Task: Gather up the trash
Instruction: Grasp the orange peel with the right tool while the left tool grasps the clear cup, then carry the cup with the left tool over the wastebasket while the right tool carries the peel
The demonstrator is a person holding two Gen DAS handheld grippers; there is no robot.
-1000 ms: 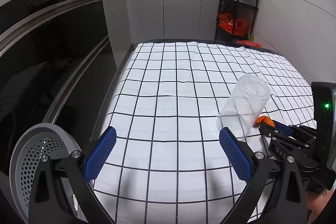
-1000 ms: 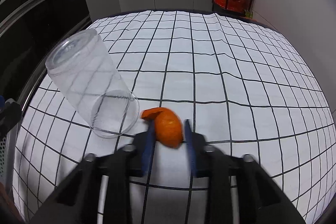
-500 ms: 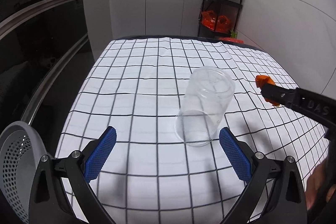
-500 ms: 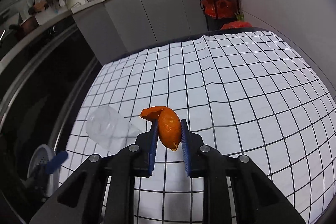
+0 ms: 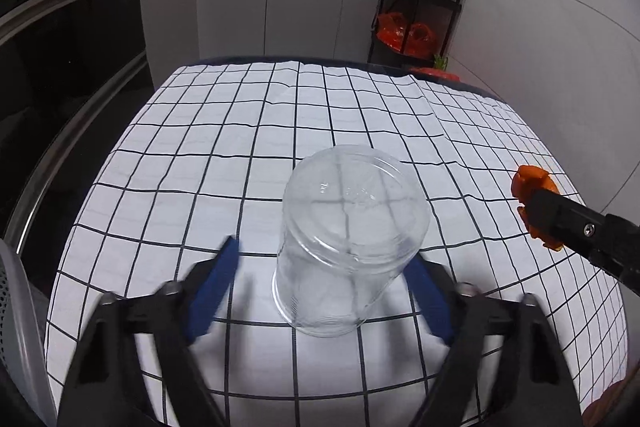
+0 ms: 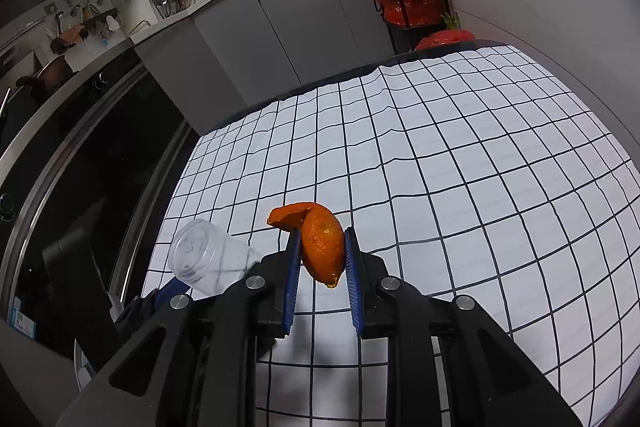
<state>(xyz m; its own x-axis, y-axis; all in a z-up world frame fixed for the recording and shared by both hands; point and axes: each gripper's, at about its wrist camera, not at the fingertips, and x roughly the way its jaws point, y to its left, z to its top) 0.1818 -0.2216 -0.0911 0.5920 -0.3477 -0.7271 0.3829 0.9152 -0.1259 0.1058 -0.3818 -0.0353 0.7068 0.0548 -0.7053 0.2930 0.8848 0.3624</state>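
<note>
Clear plastic cup [image 5: 347, 251] lying on its side on the checked cloth [image 5: 248, 163] over the surface, open mouth toward the camera, between the blue pads of the left tool [image 5: 325, 289]. Jaws closing at this moment, cup between them, left pad apart from the wall, right pad partly hidden behind it; contact there impossible to confirm.

Risks, judged from this:
- Thin, round, slick wall: likely to squirt forward or roll off across the cloth if pinched off-centre or near the rim.
- Too hard a squeeze: probable buckling and a pop out of the grip.
- Loose, wrinkled cloth: liable to drag along under a low tool and shift the cup.

Orange peel [image 6: 322, 247] raised above the surface, clamped between the narrow pads of the right tool [image 6: 320, 269]. Held by an edge only, curled end sticking out; could slip free on a quick swing. Perforated grey bin [image 5: 16, 311] at lower left, well apart.
</note>
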